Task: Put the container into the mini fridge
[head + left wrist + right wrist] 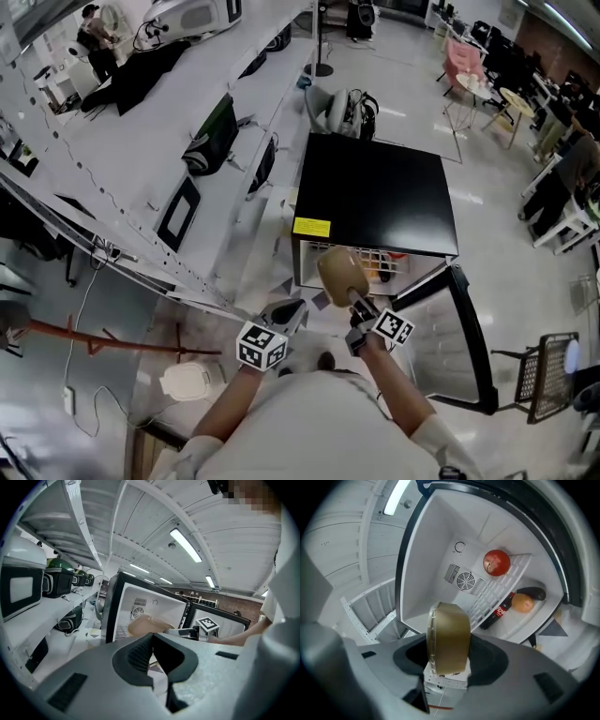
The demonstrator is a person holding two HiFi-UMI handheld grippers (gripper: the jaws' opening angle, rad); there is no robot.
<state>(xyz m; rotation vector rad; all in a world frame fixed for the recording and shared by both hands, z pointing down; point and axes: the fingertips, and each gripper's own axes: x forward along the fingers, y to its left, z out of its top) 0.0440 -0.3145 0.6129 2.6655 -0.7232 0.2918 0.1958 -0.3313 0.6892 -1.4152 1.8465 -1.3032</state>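
In the head view, the right gripper [356,305] is clamped on the container [341,272], a round tan tub. It holds the tub just in front of the open mouth of the mini fridge [375,192], under the edge of the black top. The tub reaches from the jaws up and a little left, toward the opening. The fridge door [469,337] stands open at the right. The left gripper [286,314] is just beside the right one, on its left, and it carries nothing.

In the left gripper view, the two dark pads of this gripper meet along one line, so the jaws are closed and there is nothing between them. Beyond them, the tan tub shows against the white inside of the fridge.

In the right gripper view, the jaws stand about half apart and press on the tub from both sides. The tub stands on its edge. Its flat faces look toward the two jaws, with the lid rim at the view's left, and its curved wall points ahead into the fridge. Inside, a red apple [497,562] lies on the wire shelf [494,590]. Below it are a cola bottle [501,612], an orange fruit [524,603] and a dark thing [533,593] that I cannot identify.
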